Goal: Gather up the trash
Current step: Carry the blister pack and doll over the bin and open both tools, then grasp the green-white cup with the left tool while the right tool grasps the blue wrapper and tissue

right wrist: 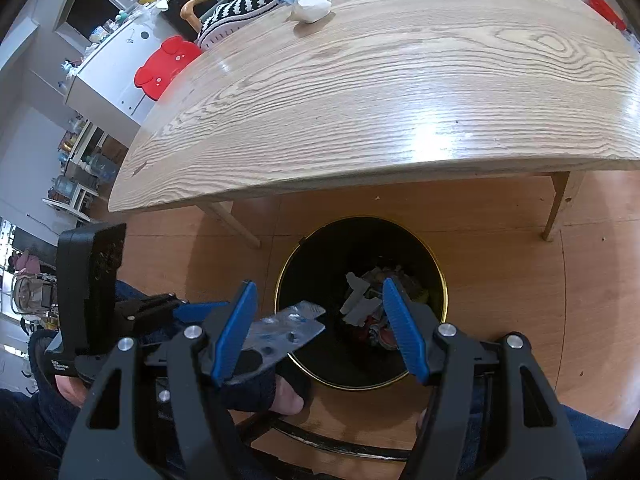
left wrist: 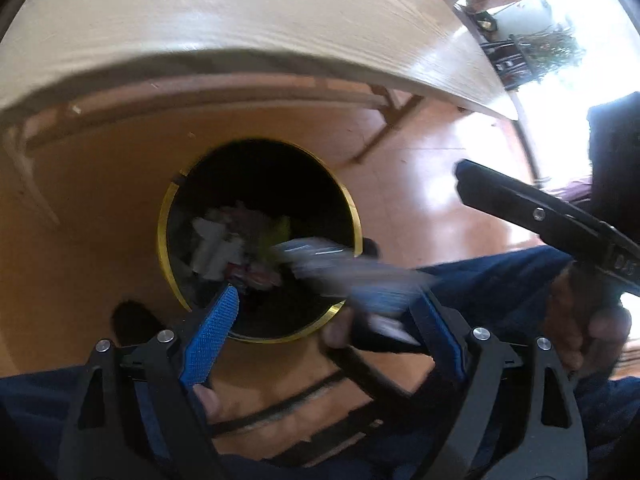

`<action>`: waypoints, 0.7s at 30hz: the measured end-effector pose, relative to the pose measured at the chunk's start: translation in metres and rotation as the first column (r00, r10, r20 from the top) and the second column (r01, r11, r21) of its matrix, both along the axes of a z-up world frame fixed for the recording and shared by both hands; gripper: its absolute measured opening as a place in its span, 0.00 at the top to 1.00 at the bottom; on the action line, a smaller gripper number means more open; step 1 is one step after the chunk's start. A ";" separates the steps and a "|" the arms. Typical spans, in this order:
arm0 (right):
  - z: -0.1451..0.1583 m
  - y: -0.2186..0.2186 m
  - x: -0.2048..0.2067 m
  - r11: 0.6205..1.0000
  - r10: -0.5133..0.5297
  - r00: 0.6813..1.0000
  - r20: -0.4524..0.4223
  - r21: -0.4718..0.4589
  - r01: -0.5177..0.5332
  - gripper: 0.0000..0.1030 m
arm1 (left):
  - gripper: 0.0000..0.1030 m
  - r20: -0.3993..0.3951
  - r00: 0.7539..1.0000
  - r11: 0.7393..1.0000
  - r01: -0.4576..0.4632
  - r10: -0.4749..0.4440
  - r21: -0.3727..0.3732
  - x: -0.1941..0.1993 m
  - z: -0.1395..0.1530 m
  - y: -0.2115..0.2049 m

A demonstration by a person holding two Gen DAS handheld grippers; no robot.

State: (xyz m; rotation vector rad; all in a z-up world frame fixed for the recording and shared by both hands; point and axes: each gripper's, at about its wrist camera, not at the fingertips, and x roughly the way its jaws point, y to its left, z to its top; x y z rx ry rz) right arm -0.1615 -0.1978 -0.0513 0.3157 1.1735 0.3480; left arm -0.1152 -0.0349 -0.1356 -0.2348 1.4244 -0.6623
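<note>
Both grippers (left wrist: 328, 328) (right wrist: 320, 328) gape wide over the bin's (right wrist: 438, 280) near rim. One blister pack (right wrist: 286, 330) hangs above the bin's left edge, gripped by neither; crumpled tissue (right wrist: 310, 0) sits at the surface's (right wrist: 400, 100) far edge.

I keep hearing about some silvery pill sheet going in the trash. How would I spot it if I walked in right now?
Find the wooden table, then the black, gold-rimmed bin on the floor before it. Over the bin's near-left rim hangs a flat silver blister pack with bubble dimples. The scraps down in the bin are crumpled, and this sheet is stiff and shiny.
</note>
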 end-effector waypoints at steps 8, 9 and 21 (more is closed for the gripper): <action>0.003 0.001 0.000 1.000 0.002 1.000 0.011 -0.013 -0.002 0.38 | 0.18 0.037 0.999 0.999 -0.008 0.006 0.034 -0.004 0.002 -0.004; 0.003 0.001 0.000 1.000 0.004 1.000 0.011 -0.013 -0.004 0.38 | 0.18 0.047 0.999 0.999 -0.004 0.002 0.043 -0.004 0.003 -0.004; 0.007 0.002 0.001 1.000 0.001 1.000 0.031 -0.017 -0.001 0.38 | 0.18 0.160 0.987 0.995 0.005 -0.020 0.095 -0.004 0.019 -0.004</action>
